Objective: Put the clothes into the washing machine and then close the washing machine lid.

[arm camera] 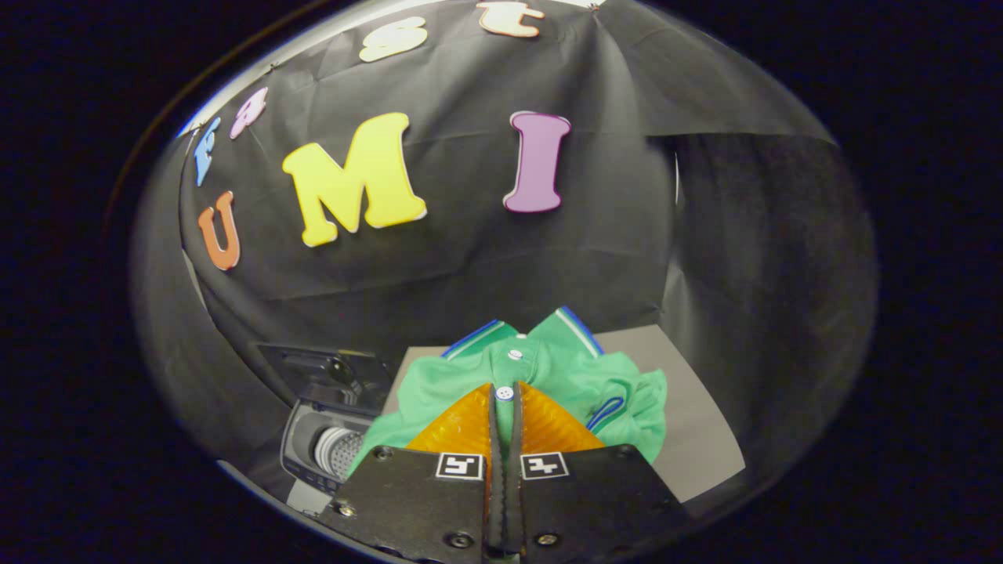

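Trouble, if it comes, seems likeliest from the thinness of the grip. The crumpled green polo shirt with blue-and-white striped collar and white buttons (548, 376) lies bunched on a flat grey sheet (697, 439), and only a narrow fold of its button placket looks caught. Lifted by so little cloth, the shirt could slide free on the way across, or hang in a long tail that drapes over the rim of the machine instead of dropping inside. A trailing sleeve left on the rim would then stop the lid from closing.

The gripper (505, 392) has its two fingers drawn almost together, with just a slim gap between them. A strip of green fabric and one white button show in that gap, so both fingers appear to press on the placket, though how firmly I cannot tell.

The small grey top-loading washing machine with its ribbed white drum (333, 450) stands just beside the shirt, to the left of the fingers, and its dark lid (321, 368) is raised behind the opening. The shirt is not yet in the drum.
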A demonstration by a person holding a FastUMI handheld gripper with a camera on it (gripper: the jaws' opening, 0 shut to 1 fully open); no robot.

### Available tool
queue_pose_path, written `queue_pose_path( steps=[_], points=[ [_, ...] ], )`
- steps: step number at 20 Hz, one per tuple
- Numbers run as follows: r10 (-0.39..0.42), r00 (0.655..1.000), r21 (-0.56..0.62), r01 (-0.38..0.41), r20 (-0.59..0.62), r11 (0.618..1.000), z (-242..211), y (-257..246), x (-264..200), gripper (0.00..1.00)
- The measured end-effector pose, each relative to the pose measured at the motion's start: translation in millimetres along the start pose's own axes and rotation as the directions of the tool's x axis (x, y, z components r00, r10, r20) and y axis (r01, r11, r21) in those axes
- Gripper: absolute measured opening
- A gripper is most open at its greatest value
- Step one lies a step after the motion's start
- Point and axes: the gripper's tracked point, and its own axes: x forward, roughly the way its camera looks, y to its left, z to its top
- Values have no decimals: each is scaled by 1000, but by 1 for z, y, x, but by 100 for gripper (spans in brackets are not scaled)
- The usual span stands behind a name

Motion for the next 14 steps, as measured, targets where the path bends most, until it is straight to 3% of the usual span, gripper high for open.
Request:
queue_pose_path(
  steps=[5, 10, 14],
  points=[
    [81, 991, -49, -76, 107, 996, 39, 44, -26, 4],
    [210, 971, -92, -200, 113, 975, 47, 109, -36, 5],
    [343, 936, -101, -335, 75, 937, 37, 178, -38, 4]
  ],
)
